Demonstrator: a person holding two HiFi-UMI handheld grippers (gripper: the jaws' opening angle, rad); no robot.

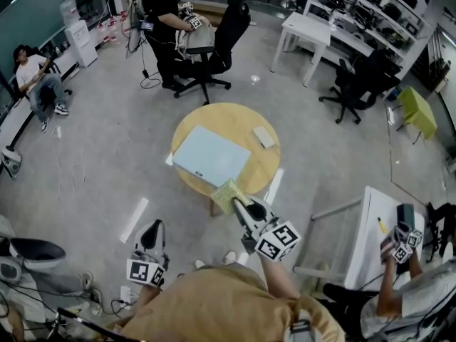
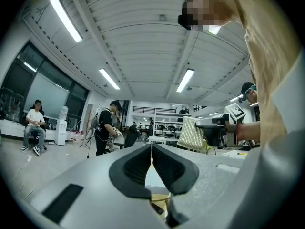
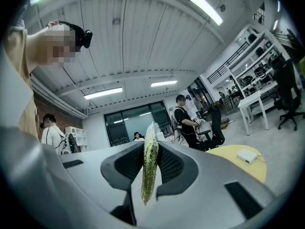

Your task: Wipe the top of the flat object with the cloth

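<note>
Head view shows one round tabletop (image 1: pixel 242 116) carrying one pale blue flat board (image 1: pixel 211 154) left of centre and one small white box (image 1: pixel 263 137) toward its right edge. One yellow-green cloth (image 1: pixel 228 193) is at the near edge, partly hidden by the right gripper (image 1: pixel 239 204), whose jaws clamp it. The left gripper (image 1: pixel 151 228), off the tabletop, has its jaws pressed together, empty.

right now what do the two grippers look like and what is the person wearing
Both the left gripper and the right gripper have light grey bodies and black ribbed pads. Each carries a white cube with black square markers. The person wears a tan top.
</note>
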